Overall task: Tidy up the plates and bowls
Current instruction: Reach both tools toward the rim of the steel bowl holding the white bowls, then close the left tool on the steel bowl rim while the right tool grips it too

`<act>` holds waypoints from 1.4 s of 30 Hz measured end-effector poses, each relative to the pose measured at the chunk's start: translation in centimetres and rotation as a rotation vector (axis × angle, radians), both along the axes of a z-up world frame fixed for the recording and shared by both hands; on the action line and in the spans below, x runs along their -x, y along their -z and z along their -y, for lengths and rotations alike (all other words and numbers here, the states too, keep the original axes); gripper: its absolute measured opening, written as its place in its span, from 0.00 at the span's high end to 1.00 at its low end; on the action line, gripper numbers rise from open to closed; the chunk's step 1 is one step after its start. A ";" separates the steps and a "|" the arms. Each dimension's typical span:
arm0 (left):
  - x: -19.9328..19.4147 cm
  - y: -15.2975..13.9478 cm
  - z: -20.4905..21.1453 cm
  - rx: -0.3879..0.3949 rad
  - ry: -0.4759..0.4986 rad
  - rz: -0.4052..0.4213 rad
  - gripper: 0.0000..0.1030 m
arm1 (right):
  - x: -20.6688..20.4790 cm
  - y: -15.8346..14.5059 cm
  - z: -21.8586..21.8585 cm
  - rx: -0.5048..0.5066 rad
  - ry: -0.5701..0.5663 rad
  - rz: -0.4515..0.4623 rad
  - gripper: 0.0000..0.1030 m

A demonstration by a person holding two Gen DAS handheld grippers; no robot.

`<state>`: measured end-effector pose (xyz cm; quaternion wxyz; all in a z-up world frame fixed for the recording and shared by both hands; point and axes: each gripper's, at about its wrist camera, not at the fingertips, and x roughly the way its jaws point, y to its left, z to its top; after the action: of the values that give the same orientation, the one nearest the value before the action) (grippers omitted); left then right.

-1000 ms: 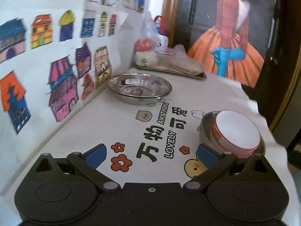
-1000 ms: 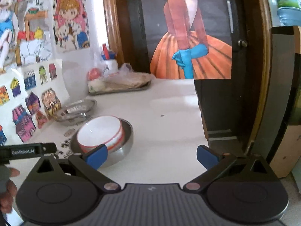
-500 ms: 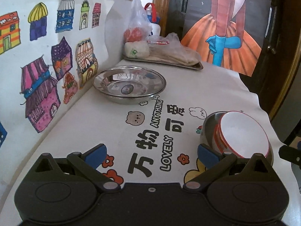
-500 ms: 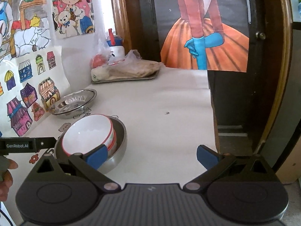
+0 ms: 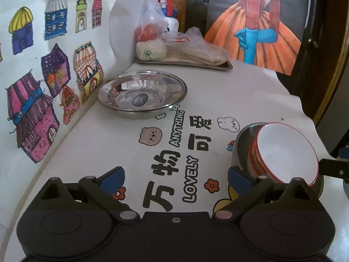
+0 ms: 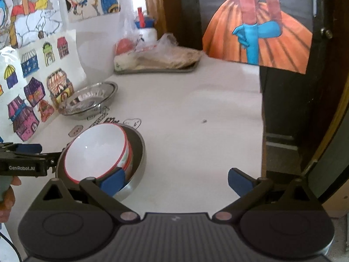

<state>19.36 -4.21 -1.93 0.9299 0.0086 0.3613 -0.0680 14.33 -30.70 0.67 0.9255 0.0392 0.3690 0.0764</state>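
The white bowl [image 5: 285, 150] with the red rim sits tilted inside a shiny metal bowl [image 5: 241, 146], near the right edge of the table [image 5: 250, 91]. In your left camera, your left gripper [image 5: 175, 178] has its blue fingers [image 5: 113, 176] spread wide, and nothing is between them. The right finger is just beside the metal bowl; you cannot tell if it touches. Farther back, by the wall with the house drawings [image 5: 37, 118], sits a metal plate [image 5: 141, 92], well apart from the bowls. Behind it is a tray [image 5: 226, 66] with bagged food on it.

In your right camera, your right gripper [image 6: 176, 180] is wide open too and holds nothing. Its left blue finger [image 6: 113, 181] is right at the near rim of the metal bowl [image 6: 137, 159], in front of the white bowl [image 6: 94, 152]. The left gripper [image 6: 28, 159] pokes in from the left side, close to the bowls. The metal plate [image 6: 87, 100] sits by the wall, and the tray [image 6: 157, 69] is at the back.
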 end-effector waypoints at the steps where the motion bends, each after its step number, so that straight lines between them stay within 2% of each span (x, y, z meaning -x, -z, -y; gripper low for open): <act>1: -0.1 0.1 0.0 -0.002 0.001 -0.004 0.04 | -0.2 0.1 -0.1 -0.003 -0.003 -0.014 0.01; 3: -0.3 0.1 0.0 0.005 0.003 -0.009 0.05 | -0.7 0.2 -0.2 -0.012 -0.002 -0.039 0.03; 7: -1.0 0.0 -0.4 0.050 0.000 -0.040 0.08 | -1.6 0.1 0.2 -0.047 0.001 -0.074 0.14; 15: -2.1 0.0 -0.9 0.132 -0.007 -0.109 0.22 | -2.3 -0.1 0.0 -0.055 -0.019 -0.109 0.27; 18: -2.4 0.2 -1.0 0.156 -0.005 -0.139 0.30 | -2.5 -0.2 -0.3 -0.064 -0.022 -0.118 0.33; 19: -2.6 0.4 -0.8 0.152 0.006 -0.163 0.34 | -2.5 -0.2 -0.4 -0.064 -0.024 -0.120 0.34; 21: -2.4 0.6 -0.2 0.110 0.017 -0.152 0.37 | -2.5 -0.3 -0.5 -0.059 -0.026 -0.123 0.34; 23: -2.4 0.6 -0.1 0.130 0.016 -0.152 0.44 | -2.6 -0.3 -0.7 -0.057 -0.024 -0.127 0.35; 25: -2.6 0.5 -0.3 0.147 0.014 -0.156 0.45 | -2.6 -0.3 -0.8 -0.059 -0.028 -0.131 0.37; 27: -2.7 0.4 -0.3 0.142 0.019 -0.158 0.47 | -2.7 -0.3 -0.8 -0.058 -0.030 -0.131 0.37; 29: -2.7 0.4 -0.1 0.136 0.026 -0.155 0.53 | -2.6 -0.3 -0.7 -0.060 -0.029 -0.129 0.37; 33: -2.0 0.3 0.6 0.105 0.041 -0.115 0.56 | -2.6 -0.1 -0.6 -0.074 -0.027 -0.129 0.37; 36: -1.2 -0.2 0.4 0.115 0.052 -0.068 0.56 | -2.6 -0.1 -0.5 -0.079 -0.029 -0.127 0.37; 42: -1.1 -0.7 0.6 0.111 0.079 -0.061 0.58 | -2.5 0.0 -0.4 -0.084 -0.033 -0.127 0.37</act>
<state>20.48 -4.85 -1.22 0.9142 -0.0305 0.3844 -0.1248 16.88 -30.30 0.70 0.8963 0.0769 0.4241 0.1045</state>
